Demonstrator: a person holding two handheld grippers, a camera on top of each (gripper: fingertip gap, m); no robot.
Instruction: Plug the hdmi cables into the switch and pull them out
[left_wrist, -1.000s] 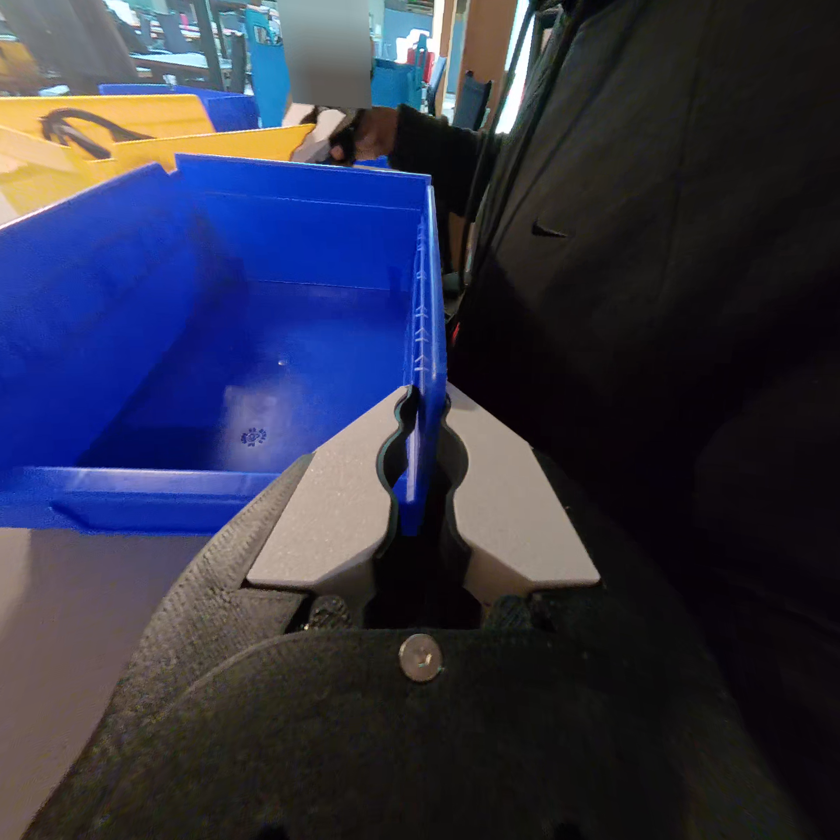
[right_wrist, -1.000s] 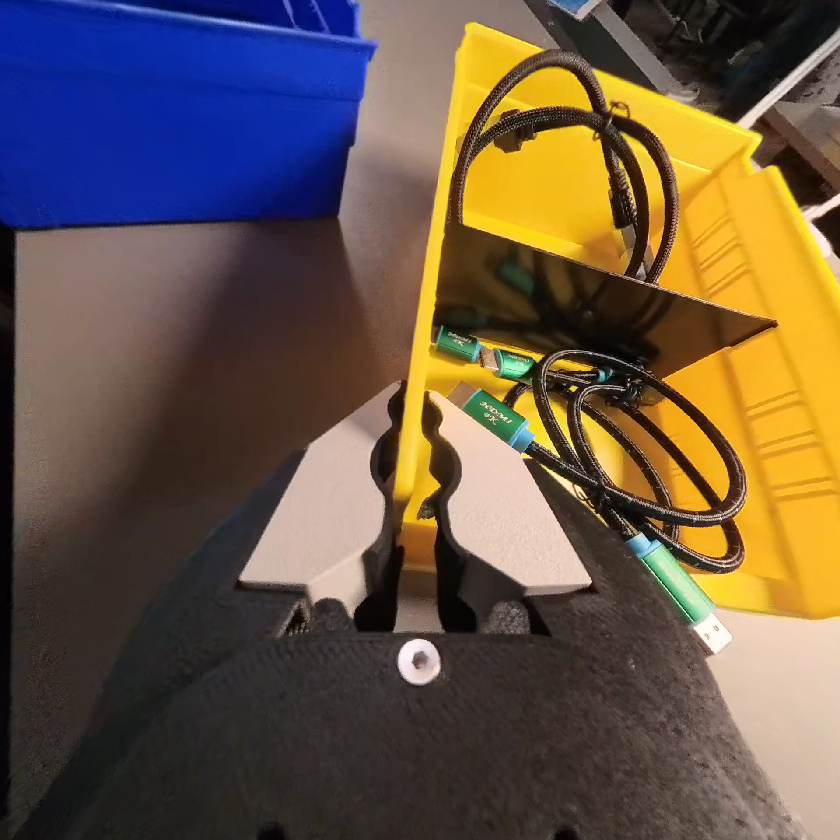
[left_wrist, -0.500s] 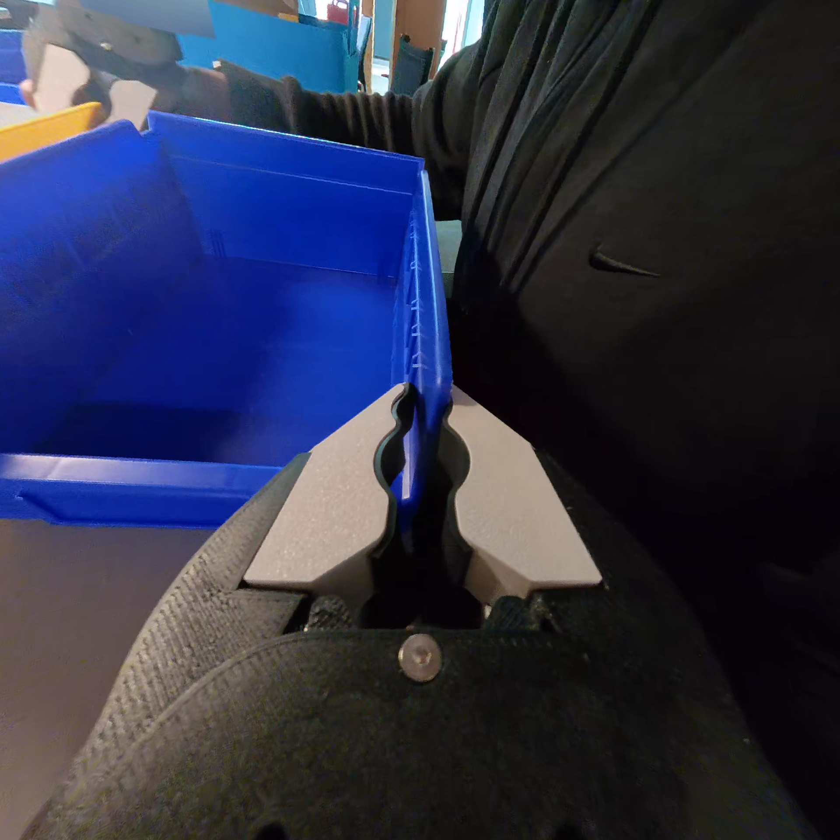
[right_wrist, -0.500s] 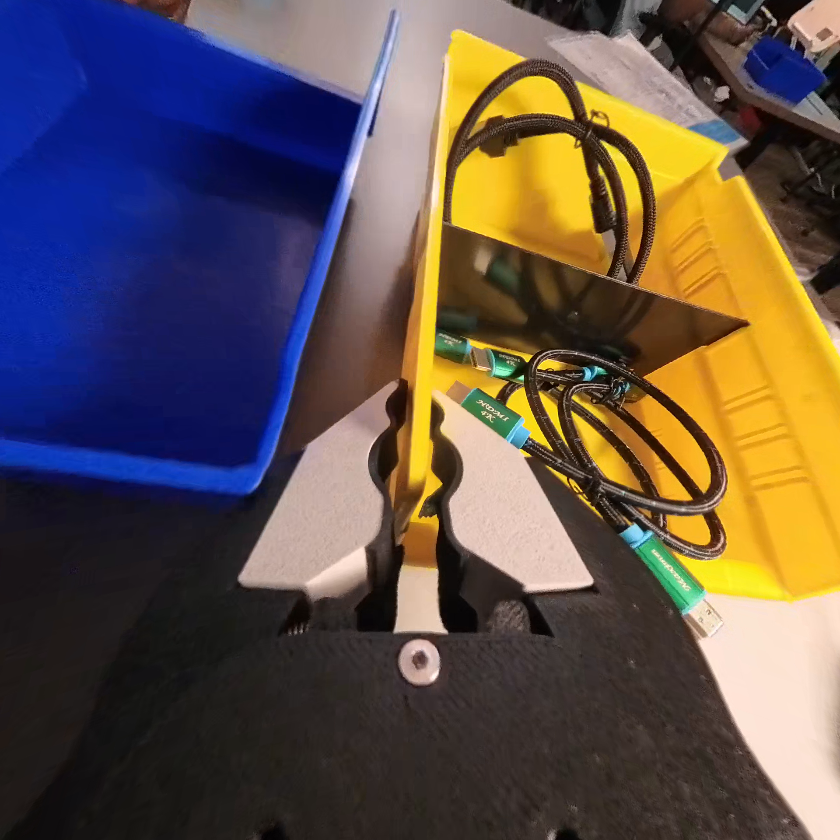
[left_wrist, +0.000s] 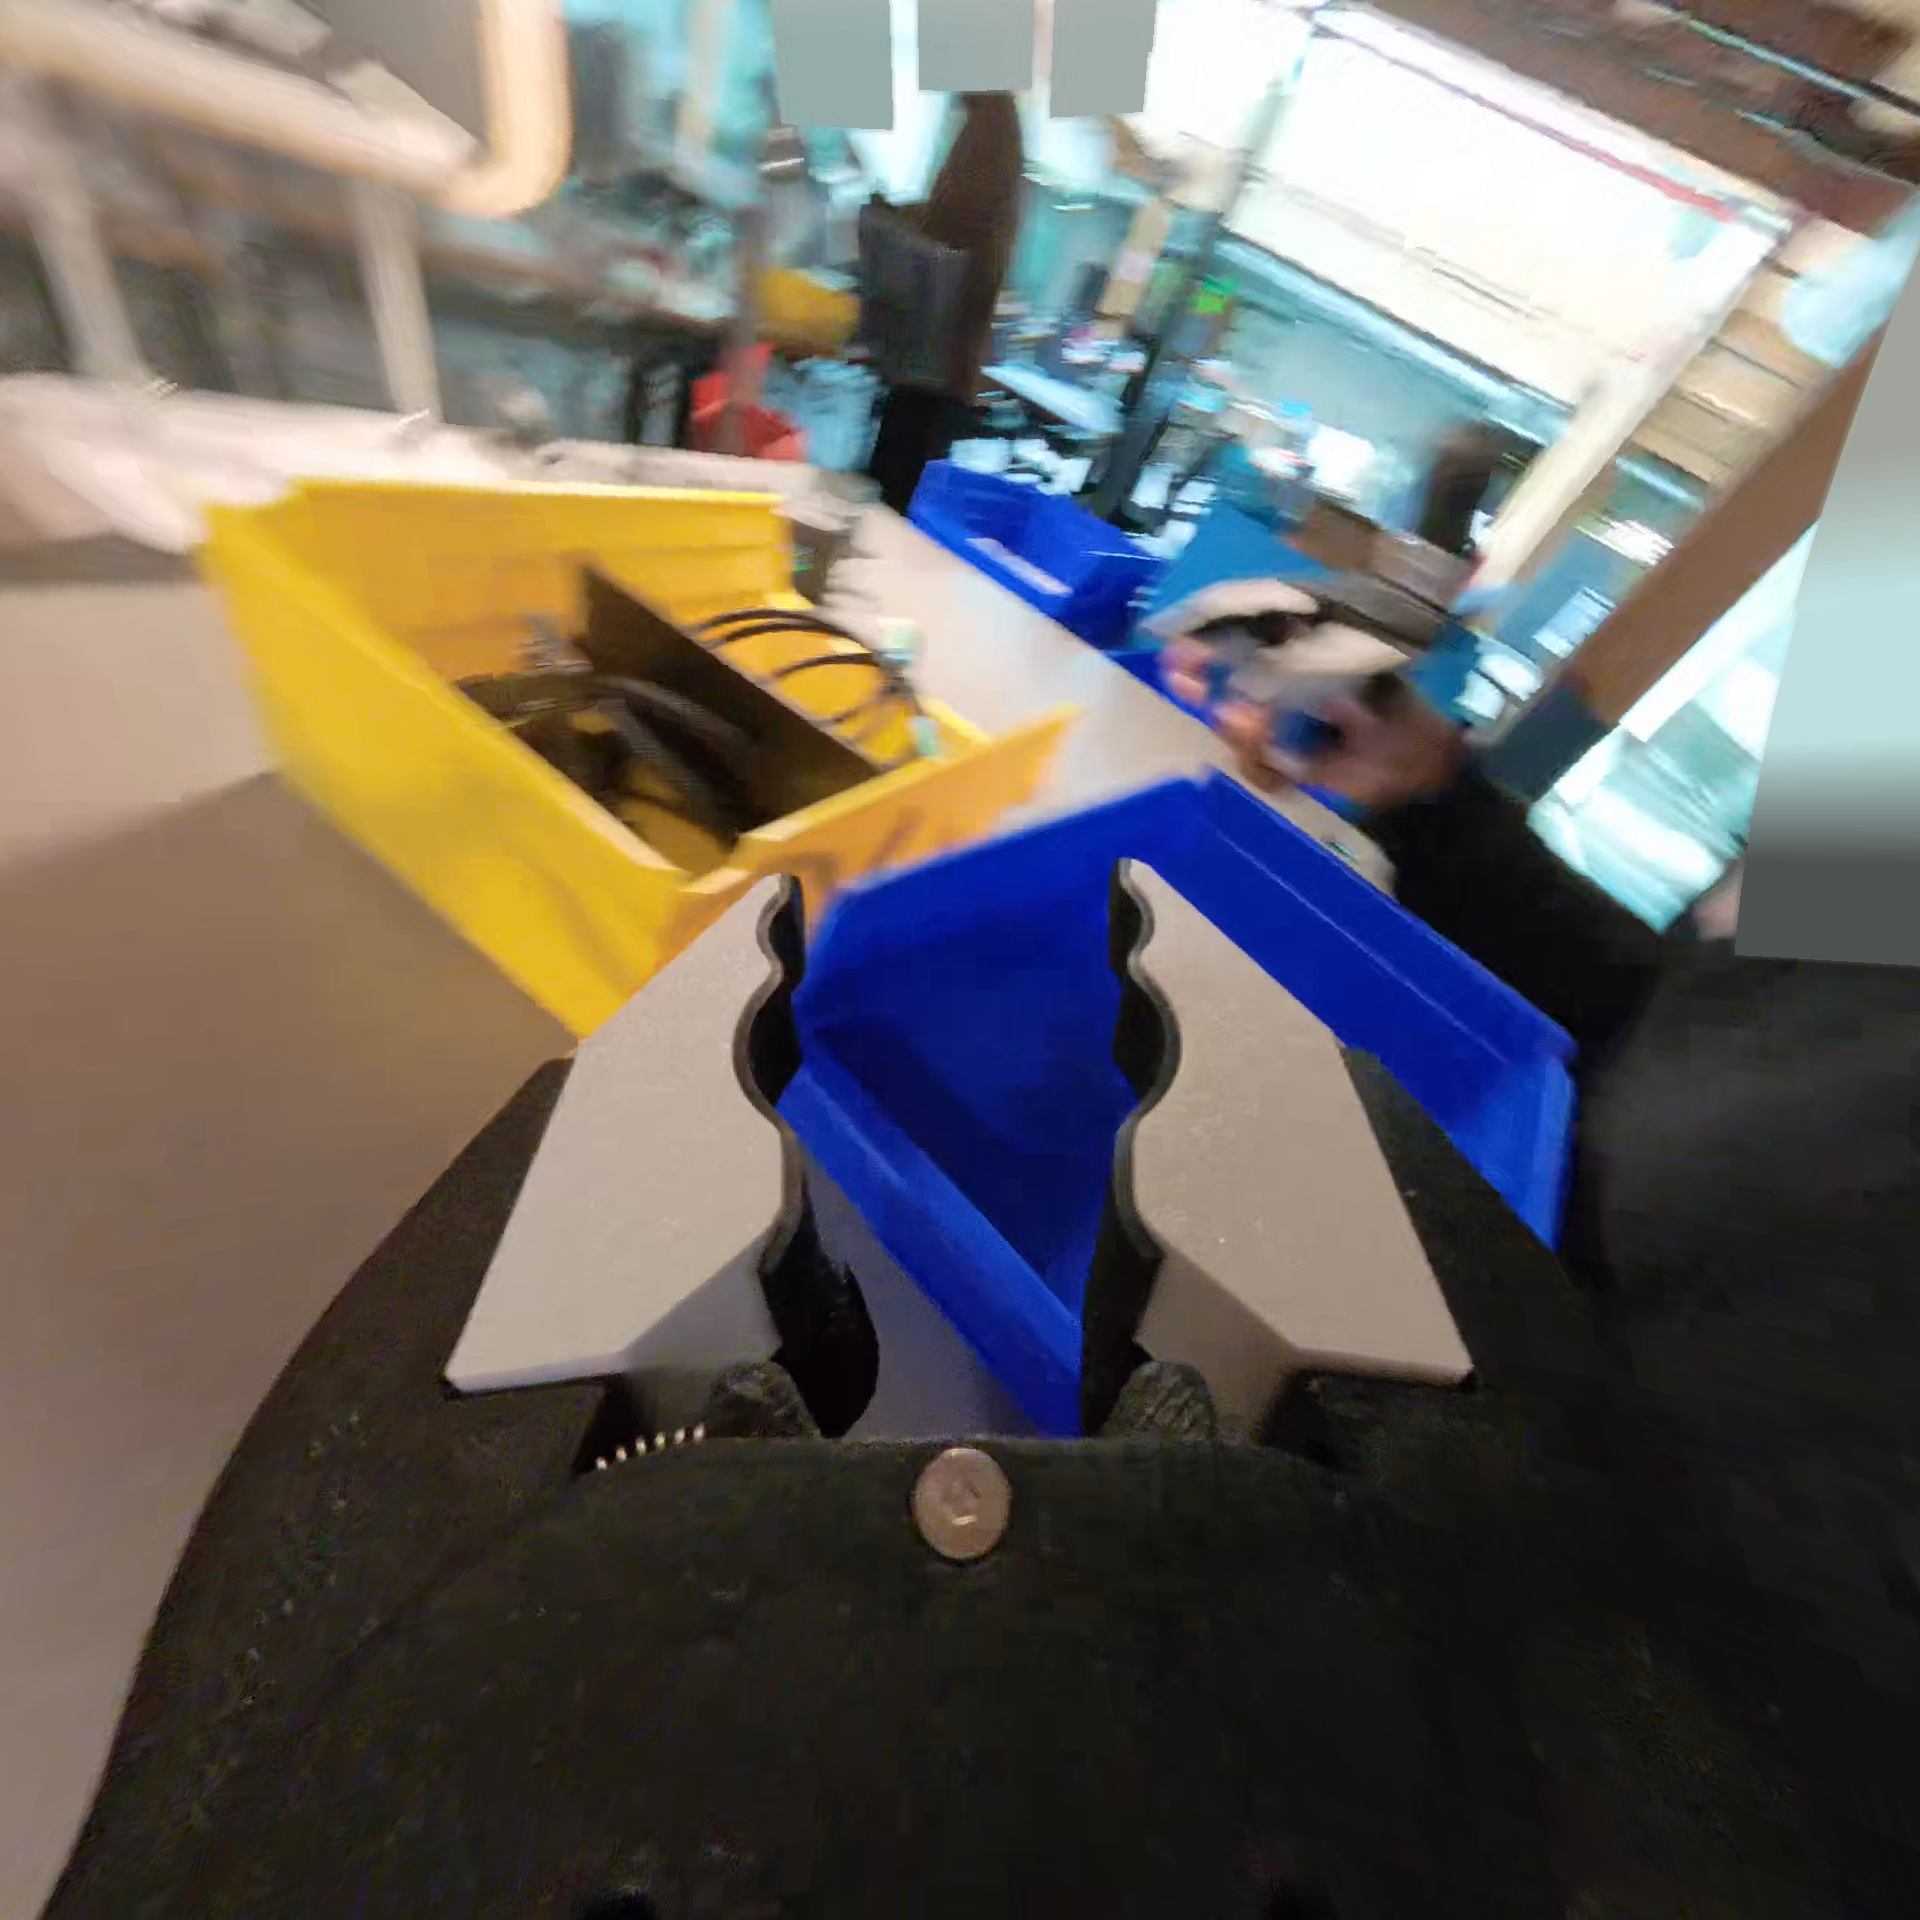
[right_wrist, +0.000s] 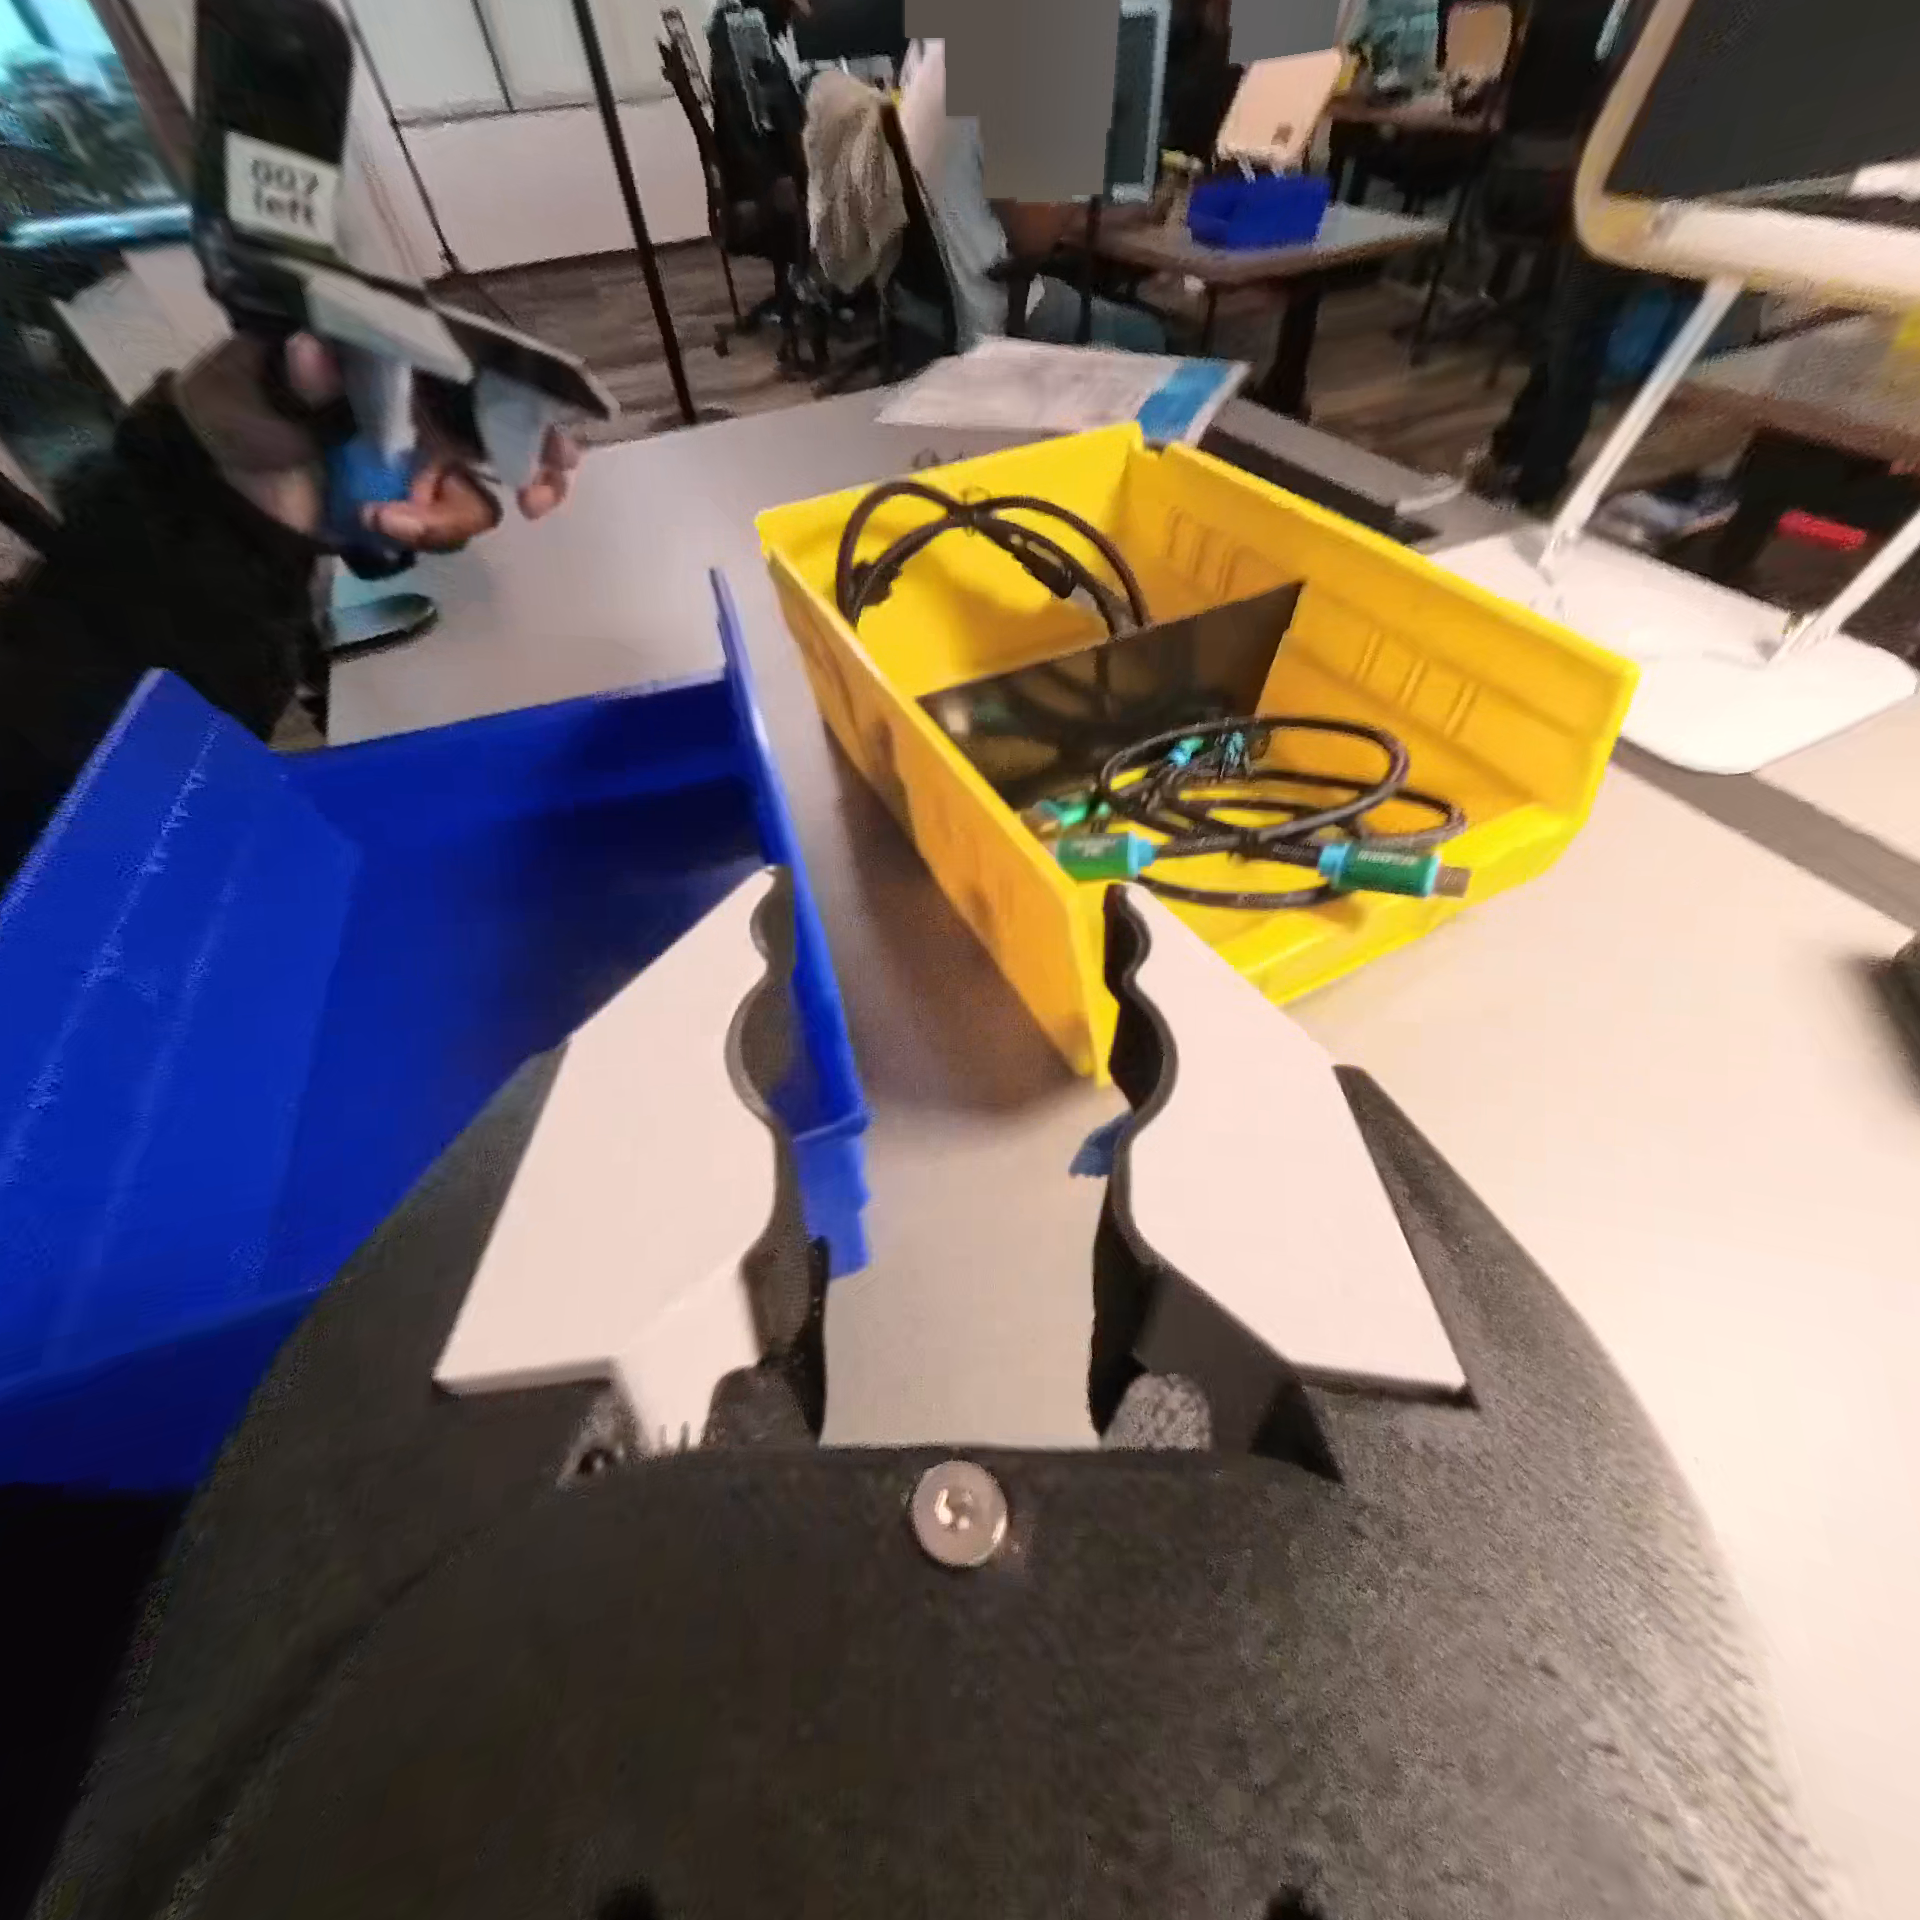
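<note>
Both grippers, left and right, are wide open and hold nothing. Braided black HDMI cables with green plugs lie in the yellow plastic bin near the grey table's far edge, beside an empty blue plastic bin. No switch is visible; probably the task has not started, so next a plug must be grasped.

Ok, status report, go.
Both hand-held grippers open, left and right, holding nothing. Cables coiled in yellow bin. Blue bin empty. No switch in view.
</note>
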